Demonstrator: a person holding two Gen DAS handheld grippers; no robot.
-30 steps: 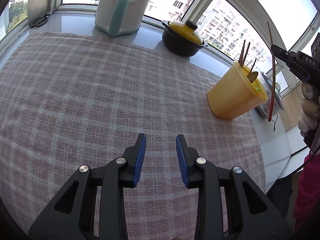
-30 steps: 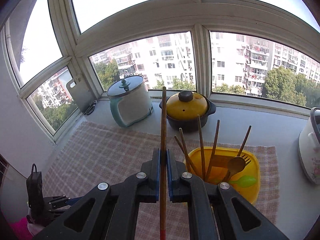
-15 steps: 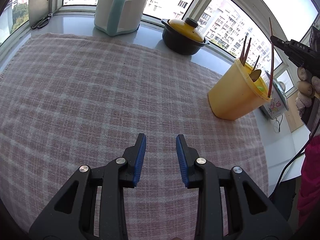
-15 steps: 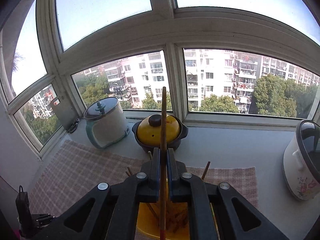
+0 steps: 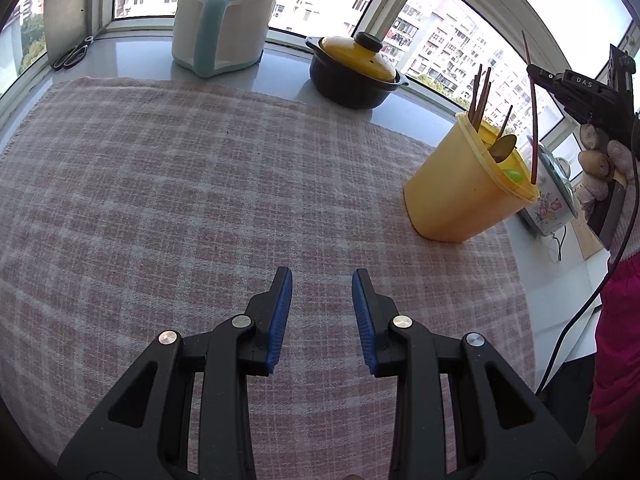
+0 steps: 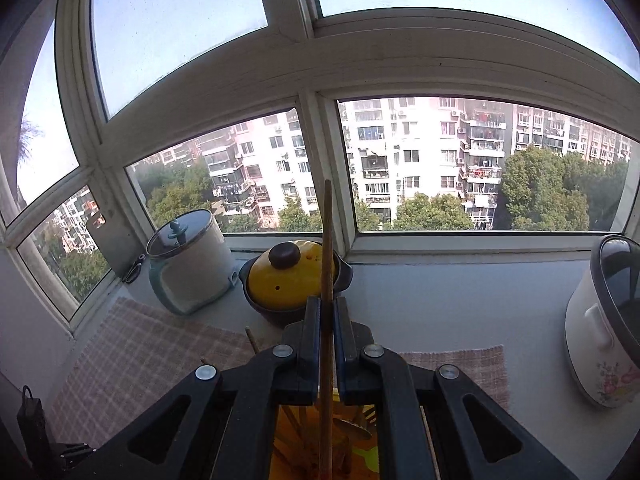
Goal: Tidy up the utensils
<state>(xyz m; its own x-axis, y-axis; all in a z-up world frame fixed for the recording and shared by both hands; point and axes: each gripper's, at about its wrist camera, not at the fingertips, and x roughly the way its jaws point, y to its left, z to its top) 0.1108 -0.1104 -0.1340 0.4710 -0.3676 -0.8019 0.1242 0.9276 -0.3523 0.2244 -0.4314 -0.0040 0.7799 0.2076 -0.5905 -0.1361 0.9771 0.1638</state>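
My right gripper (image 6: 326, 304) is shut on a reddish-brown chopstick (image 6: 327, 280) that stands upright between its blue pads. In the left wrist view that right gripper (image 5: 534, 71) holds the chopstick (image 5: 533, 120) over the yellow utensil holder (image 5: 460, 196), its lower tip at the holder's far rim. Several chopsticks, a wooden spoon and something green stand in the holder. Below my right gripper the holder's inside (image 6: 288, 452) shows. My left gripper (image 5: 322, 312) hovers open over the pink checked cloth (image 5: 160, 200), nothing between its fingers.
A yellow-lidded black pot (image 5: 354, 72), a white and teal cooker (image 5: 222, 28), scissors (image 5: 72, 54) and a cutting board (image 5: 64, 12) stand along the window sill. A flowered white cooker (image 6: 604, 328) is at the right. A person's gloved hand (image 5: 600, 164) and cable are at the right edge.
The right gripper moved with the chopstick over the yellow holder, so the holder now lies beneath it. The left gripper drifted slightly and stayed open.
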